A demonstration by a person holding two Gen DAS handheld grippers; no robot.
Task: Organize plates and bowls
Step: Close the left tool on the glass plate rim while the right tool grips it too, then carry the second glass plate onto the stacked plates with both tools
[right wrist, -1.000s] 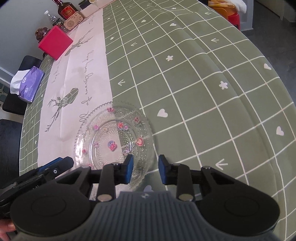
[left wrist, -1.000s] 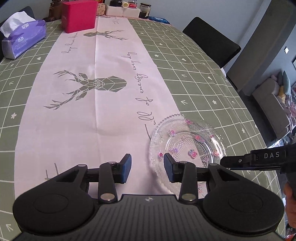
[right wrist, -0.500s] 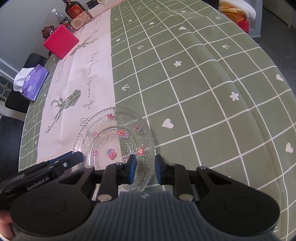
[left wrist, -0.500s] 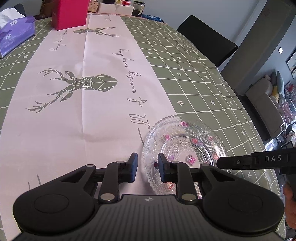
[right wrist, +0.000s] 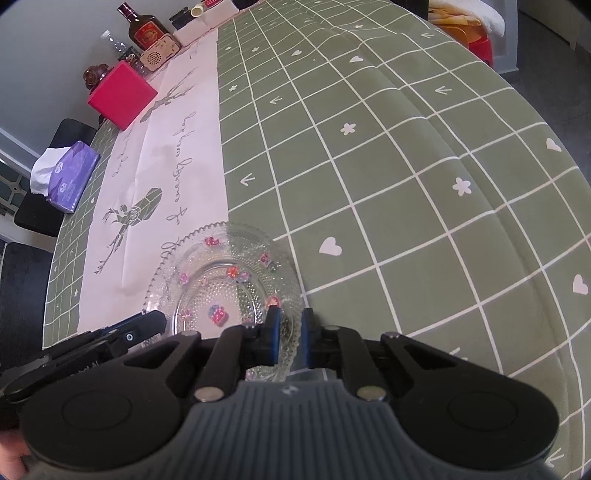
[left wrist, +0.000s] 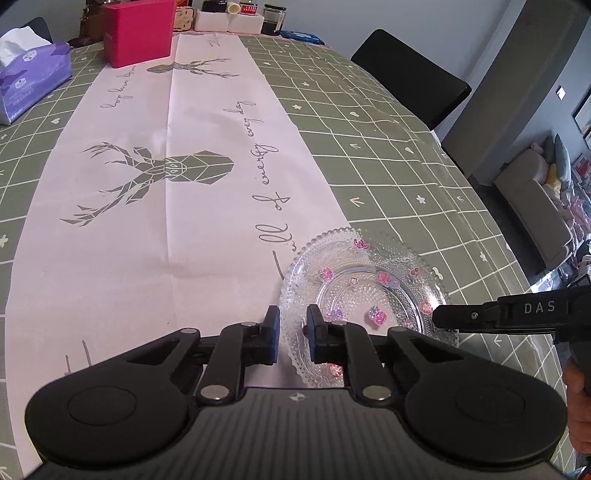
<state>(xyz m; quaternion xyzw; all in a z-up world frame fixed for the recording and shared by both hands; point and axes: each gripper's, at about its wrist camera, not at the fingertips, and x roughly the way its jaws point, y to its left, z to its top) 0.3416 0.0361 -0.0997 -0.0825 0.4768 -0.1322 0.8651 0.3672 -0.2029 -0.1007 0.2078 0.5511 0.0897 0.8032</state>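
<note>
A clear glass plate [left wrist: 365, 291] with beaded texture and small pink decorations lies on the table, half on the white runner and half on the green cloth. My left gripper [left wrist: 292, 334] has its jaws narrowed around the plate's left rim. My right gripper [right wrist: 287, 332] has its jaws narrowed around the plate's [right wrist: 225, 280] opposite rim. The right gripper also shows in the left wrist view [left wrist: 491, 314], and the left gripper shows in the right wrist view [right wrist: 122, 332]. The plate looks level.
A white runner [left wrist: 177, 206] with deer prints runs down the green checked tablecloth [right wrist: 406, 184]. A pink box [left wrist: 138, 31], a purple tissue box [left wrist: 31, 79], jars and a bottle [right wrist: 142, 27] stand at the far end. A black chair [left wrist: 410, 74] stands at the right.
Both grippers' jaws have narrowed from wide open onto opposite rims of the glass plate. The plate has hardly shifted on the table.
</note>
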